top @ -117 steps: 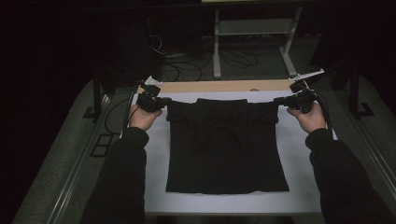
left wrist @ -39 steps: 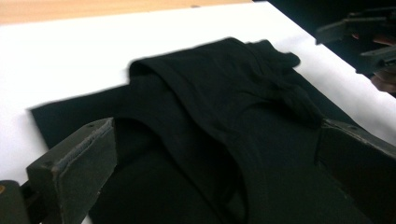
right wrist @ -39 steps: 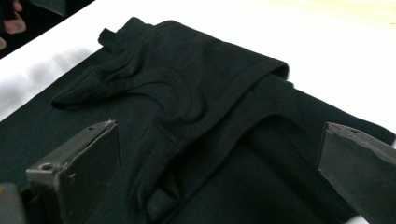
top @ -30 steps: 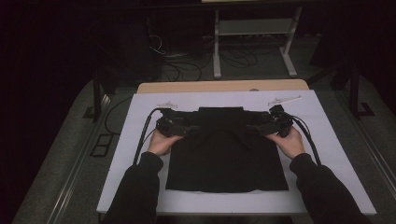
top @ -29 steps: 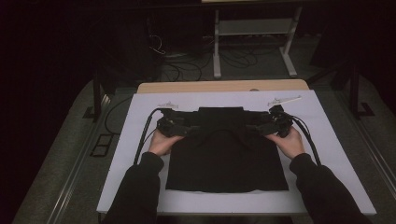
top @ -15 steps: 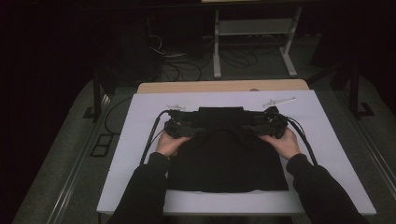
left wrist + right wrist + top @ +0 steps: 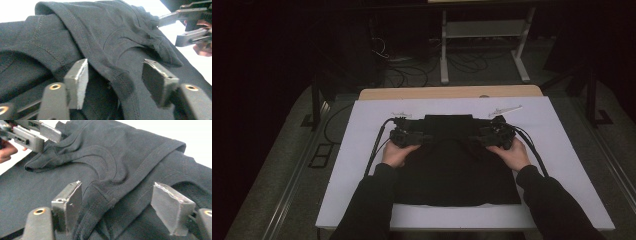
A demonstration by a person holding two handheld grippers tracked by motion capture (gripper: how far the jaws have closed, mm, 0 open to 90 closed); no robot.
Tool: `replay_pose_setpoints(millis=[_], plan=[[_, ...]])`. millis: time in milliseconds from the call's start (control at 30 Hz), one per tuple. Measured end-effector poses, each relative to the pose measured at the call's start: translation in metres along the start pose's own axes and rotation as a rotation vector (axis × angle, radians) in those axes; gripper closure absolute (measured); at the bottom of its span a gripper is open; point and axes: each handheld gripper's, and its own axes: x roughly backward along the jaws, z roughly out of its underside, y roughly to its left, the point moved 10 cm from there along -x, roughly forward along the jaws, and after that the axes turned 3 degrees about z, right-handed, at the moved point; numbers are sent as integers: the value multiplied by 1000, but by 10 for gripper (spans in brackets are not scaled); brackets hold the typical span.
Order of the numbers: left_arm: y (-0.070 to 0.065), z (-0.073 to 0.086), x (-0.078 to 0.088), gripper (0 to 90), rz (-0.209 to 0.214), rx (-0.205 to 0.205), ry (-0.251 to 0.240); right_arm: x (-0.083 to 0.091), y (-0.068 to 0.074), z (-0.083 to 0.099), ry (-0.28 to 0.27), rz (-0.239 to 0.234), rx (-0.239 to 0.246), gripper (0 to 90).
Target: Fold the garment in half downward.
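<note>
Inward, both tongs (image 7: 424, 138) (image 7: 477, 140) straddling shirt (image 7: 457, 170) hems

Both forearms are stretched forward; the black left gripper (image 7: 408, 136) and black right gripper (image 7: 493, 136) have just been closing, jaws still apart.

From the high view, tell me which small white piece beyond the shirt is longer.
The right-hand white piece: it is long and slanted. The left-hand white piece is shorter and lies level.
</note>
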Motion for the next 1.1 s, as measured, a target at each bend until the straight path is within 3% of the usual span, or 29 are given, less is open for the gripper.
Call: replay_pose_setpoints(millis=[300, 567, 667, 833, 1100], plan=[[-1, 3, -5, 568, 28, 9, 9, -11, 2, 6, 32, -26, 1, 393], [-1, 4, -9, 714, 17, 3, 11, -15, 10, 7, 51, -61, 17, 713], [-1, 5, -9, 769, 11, -8, 20, -15, 11, 7, 56, -48, 41, 794], [-1, 3, -5, 876, 1, -21, 7, -11, 13, 4, 48, -55, 48, 812], [-9, 0, 1, 887, 36, -33, -2, -2, 16, -1, 23, -59, 53, 812]])
